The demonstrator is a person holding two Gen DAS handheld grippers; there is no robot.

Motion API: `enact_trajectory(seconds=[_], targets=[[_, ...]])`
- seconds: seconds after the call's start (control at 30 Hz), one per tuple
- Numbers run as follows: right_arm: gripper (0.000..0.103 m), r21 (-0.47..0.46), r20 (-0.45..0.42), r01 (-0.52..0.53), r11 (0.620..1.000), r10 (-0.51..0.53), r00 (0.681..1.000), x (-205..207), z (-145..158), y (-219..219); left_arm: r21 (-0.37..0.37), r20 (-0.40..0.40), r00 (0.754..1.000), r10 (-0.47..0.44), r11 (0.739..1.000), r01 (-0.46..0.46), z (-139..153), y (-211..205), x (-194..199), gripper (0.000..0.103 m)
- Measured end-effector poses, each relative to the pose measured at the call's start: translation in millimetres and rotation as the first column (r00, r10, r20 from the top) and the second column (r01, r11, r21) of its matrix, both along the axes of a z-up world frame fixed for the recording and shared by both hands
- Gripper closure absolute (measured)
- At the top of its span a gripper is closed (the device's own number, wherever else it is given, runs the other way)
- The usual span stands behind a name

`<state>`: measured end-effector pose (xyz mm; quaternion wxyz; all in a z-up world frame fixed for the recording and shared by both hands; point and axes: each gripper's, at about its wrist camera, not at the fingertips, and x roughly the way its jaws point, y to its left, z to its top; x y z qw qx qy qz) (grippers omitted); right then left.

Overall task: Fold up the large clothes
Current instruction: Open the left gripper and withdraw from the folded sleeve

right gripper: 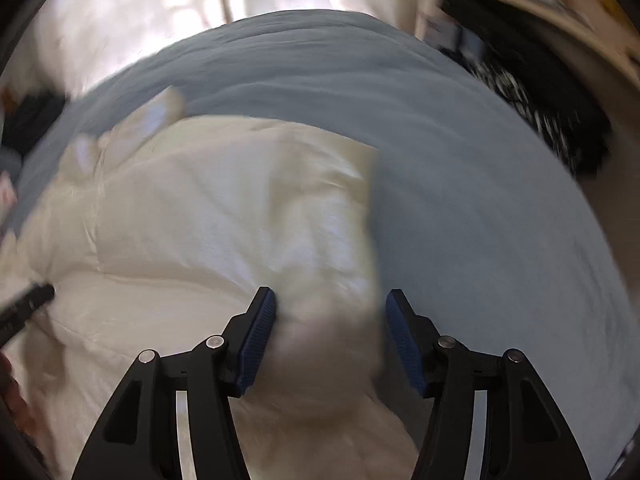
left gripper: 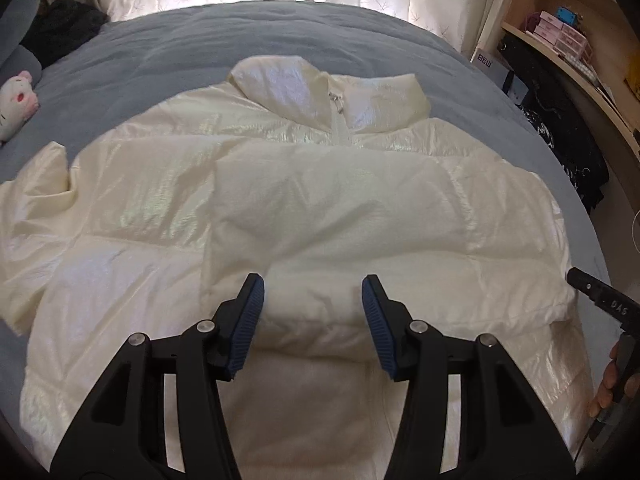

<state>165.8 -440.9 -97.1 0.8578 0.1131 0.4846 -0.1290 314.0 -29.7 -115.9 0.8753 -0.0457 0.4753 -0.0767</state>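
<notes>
A shiny cream puffer jacket lies front up on the blue bed, collar and zip at the far end. Its right sleeve is folded across the chest. My left gripper is open and hovers over the jacket's lower middle, holding nothing. My right gripper is open over the jacket's right edge; this view is blurred. The right gripper's tip also shows at the right edge of the left wrist view. The left gripper's tip shows at the left of the right wrist view.
The blue duvet covers the bed. A white plush toy and dark clothes lie at the far left. Wooden shelves with boxes and dark bags stand to the right. Curtains hang behind the bed.
</notes>
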Motion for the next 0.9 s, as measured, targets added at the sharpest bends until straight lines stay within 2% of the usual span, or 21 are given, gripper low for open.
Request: enact_trajectory(seconds=[0.17,0.23,0.3,0.5,0.77,0.9], targets=[[0.044,0.016,0.062,-0.013,1.000,0.012,0.998,-59,44,11,0.038,0.049,0.998,-0.027,0.999,0.025,34,3,-39,0.051],[0.044,0.028,0.084,-0.031,0.999,0.028,0.996,-78,60,24,0.044,0.081,0.996,-0.028,0.999,0.024,51,6,-58,0.046],[0.044,0.042,0.109,-0.047,0.998,0.043,0.993,-98,80,43,0.041,0.099,0.995,-0.026,0.999,0.022,66,11,-78,0.033],[0.044,0.091,0.177,-0.087,0.992,0.070,0.982,-148,125,92,0.014,0.155,0.987,-0.045,0.999,0.043,102,25,-141,0.023],[0.042,0.107,0.213,-0.138,0.985,0.113,0.970,-207,160,154,0.023,0.222,0.975,-0.017,1.000,0.012,130,47,-204,0.022],[0.040,0.099,0.223,-0.161,0.982,0.136,0.965,-223,163,172,0.040,0.233,0.972,0.010,0.999,-0.020,135,60,-224,0.022]])
